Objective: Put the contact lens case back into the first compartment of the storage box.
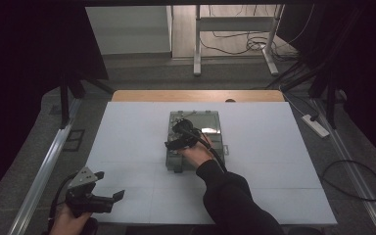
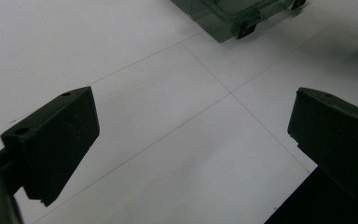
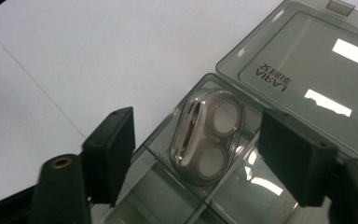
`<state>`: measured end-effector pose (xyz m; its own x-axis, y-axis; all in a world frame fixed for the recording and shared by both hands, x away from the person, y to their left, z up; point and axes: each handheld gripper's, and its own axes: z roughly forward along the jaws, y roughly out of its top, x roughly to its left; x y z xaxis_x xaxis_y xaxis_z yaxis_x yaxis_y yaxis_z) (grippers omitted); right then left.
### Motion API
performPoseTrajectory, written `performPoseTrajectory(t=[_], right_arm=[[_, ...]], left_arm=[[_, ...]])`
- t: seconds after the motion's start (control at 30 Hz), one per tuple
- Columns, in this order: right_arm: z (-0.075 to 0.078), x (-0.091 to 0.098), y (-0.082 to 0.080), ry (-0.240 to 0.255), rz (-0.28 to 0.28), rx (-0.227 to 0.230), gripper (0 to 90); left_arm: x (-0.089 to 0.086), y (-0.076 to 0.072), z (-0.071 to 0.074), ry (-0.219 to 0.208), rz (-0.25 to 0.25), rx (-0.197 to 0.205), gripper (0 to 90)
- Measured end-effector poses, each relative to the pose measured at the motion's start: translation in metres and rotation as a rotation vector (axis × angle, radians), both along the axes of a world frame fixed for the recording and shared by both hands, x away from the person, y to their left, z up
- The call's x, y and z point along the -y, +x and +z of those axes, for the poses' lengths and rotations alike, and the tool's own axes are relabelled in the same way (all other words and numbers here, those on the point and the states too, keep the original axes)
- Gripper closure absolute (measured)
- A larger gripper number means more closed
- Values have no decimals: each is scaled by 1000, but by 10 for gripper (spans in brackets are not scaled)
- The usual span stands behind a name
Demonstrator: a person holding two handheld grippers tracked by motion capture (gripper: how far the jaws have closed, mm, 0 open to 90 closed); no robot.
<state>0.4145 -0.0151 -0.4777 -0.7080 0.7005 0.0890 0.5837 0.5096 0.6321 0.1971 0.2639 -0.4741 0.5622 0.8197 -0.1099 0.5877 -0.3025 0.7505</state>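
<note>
A small clear case (image 3: 209,136) lies in the open organizer box (image 3: 279,56), between parted jaws.

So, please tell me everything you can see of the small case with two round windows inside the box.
The small case looks like clear smoky plastic, a rounded figure-eight shape with two pale round windows and a whitish band along one side. It leans on its edge in a corner compartment of the open grey translucent box, against the wall near the hinged lid. The right gripper stands open around it, with neither pad pressing on it.
</note>
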Motion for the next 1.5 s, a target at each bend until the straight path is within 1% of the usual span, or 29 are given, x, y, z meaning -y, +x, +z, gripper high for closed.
performPoseTrajectory(t=[0.07, 0.1, 0.23, 0.3, 0.4, 0.47, 0.53, 0.6, 0.77, 0.9, 0.97, 1.03, 1.1, 1.3, 1.5], right_arm=[[1, 1, 0, 6, 11, -4, 254], [2, 2, -2, 7, 26, -7, 220], [5, 7, -6, 7, 64, -10, 179], [5, 8, -7, 6, 71, -12, 169], [6, 11, -10, -12, 91, -18, 124], [6, 13, -13, -35, 103, -15, 101], [7, 15, -15, -42, 114, -19, 88], [7, 18, -18, -43, 123, -12, 79], [8, 25, -25, -42, 140, -16, 55], [9, 30, -29, -29, 154, -32, 32], [9, 31, -31, -32, 166, -40, 21], [8, 32, -33, -34, 174, -37, 18], [6, 37, -37, -31, 187, -54, 17], [2, 44, -40, -37, 187, -56, 1], [2, 51, -43, -40, 187, -42, 0]], left_arm=[[0, 0, 0, 0, 0, 0, 18], [0, 0, 0, 0, 0, 0, 18], [0, 0, 0, 1, 1, 0, 18], [0, 0, 0, 1, 0, -1, 18], [0, 0, 0, 3, 1, -1, 18], [0, 0, 0, 3, 2, -2, 18], [0, 0, 0, 3, 2, -2, 18], [0, 0, 0, 3, 2, -2, 18], [1, 0, 0, 3, 2, -2, 18], [1, 0, 0, 4, 3, -3, 18], [1, 0, 0, 4, 3, -3, 18], [1, 0, 0, 5, 3, -2, 18], [1, 0, 0, 5, 3, -3, 18], [1, 0, 0, 6, 3, -2, 18], [1, 0, 0, 5, 2, -1, 18]])
